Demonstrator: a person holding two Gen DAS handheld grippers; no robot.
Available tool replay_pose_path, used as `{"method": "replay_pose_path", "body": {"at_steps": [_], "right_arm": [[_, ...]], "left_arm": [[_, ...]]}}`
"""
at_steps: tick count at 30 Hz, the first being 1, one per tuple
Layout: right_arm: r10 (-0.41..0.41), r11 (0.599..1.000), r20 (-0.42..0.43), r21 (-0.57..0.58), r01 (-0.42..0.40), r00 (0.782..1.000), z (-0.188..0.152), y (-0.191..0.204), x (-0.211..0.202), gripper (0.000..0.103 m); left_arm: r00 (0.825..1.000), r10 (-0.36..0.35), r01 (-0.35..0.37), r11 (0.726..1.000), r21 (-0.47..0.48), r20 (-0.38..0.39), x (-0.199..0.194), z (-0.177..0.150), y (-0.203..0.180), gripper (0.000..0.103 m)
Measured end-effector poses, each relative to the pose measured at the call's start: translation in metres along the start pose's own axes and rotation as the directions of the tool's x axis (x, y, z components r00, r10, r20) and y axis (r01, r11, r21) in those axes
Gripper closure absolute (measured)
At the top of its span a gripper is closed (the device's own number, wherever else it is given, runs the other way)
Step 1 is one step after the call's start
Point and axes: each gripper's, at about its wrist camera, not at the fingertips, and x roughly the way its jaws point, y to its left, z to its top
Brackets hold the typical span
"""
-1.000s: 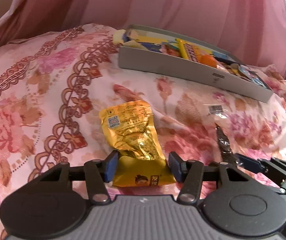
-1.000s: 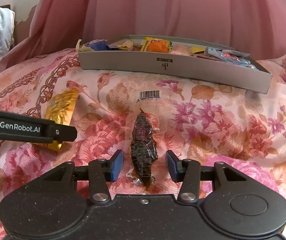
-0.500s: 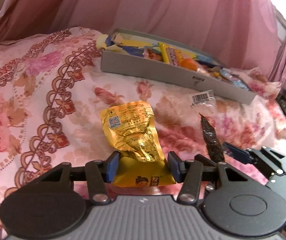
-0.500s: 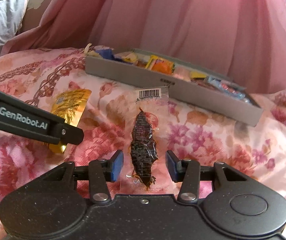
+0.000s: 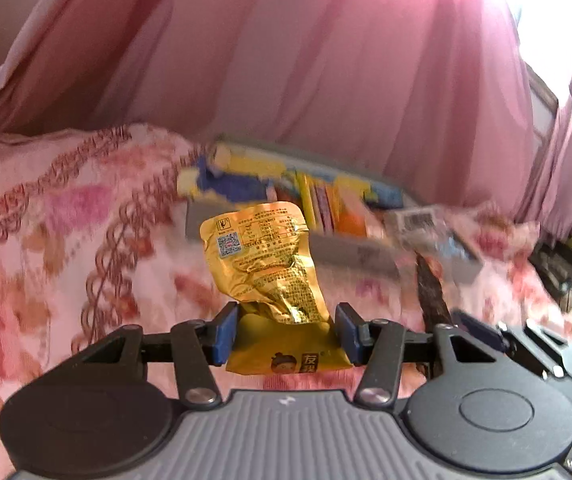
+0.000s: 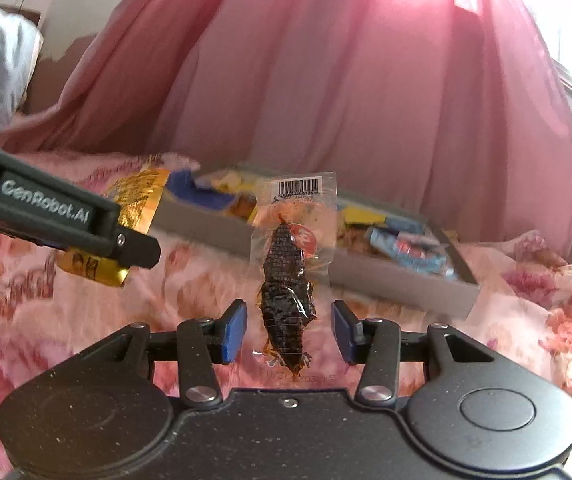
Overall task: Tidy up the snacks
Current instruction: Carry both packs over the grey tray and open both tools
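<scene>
Both packets up off the floral bedspread (image 5: 66,240) now, swinging toward the grey box (image 6: 365,276)! Left gripper (image 5: 284,332) clamped on the yellow foil pouch (image 5: 264,256), held in the air short of the box's near wall. Right gripper (image 6: 287,330) pinching the clear-wrapped dark snack (image 6: 286,280), pads apparently on the transparent film. Box already loaded with assorted snacks. Still to do: carry over the rim, drop both in.

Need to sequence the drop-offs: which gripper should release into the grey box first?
Probably the right gripper: its clear dark-snack pack seems lined up with the grey box straight ahead. The left gripper holds the gold packet short of the box's near-left corner.
</scene>
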Motion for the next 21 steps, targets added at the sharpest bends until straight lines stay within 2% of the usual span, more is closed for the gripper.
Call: {"method": "replay_pose_path", "body": {"at_steps": [5, 10, 12, 15, 21], "right_arm": [[-0.003, 1.0, 0.033, 0.018, 0.003, 0.999, 0.023, -0.011, 0.006, 0.055], [0.02, 0.999, 0.055, 0.046, -0.022, 0.998, 0.058, -0.024, 0.036, 0.055], [0.033, 0.996, 0.052, 0.078, -0.037, 0.998, 0.075, -0.031, 0.054, 0.055], [0.037, 0.993, 0.045, 0.109, -0.042, 0.998, 0.094, -0.041, 0.081, 0.055], [0.061, 0.989, -0.03, 0.139, -0.056, 0.998, 0.108, -0.051, 0.125, 0.055]], "left_arm": [[0.997, -0.015, 0.015, 1.0, -0.003, 0.078, 0.009, 0.034, -0.004, 0.047], [0.993, 0.011, -0.018, 0.998, 0.058, 0.114, 0.036, 0.074, -0.005, 0.047], [0.994, 0.027, -0.034, 0.997, 0.065, 0.108, 0.051, 0.088, -0.001, 0.047], [0.997, 0.042, -0.046, 0.997, 0.065, 0.057, 0.075, 0.104, 0.007, 0.047], [0.998, 0.064, -0.064, 0.994, 0.086, -0.002, 0.102, 0.108, 0.016, 0.047]]}}
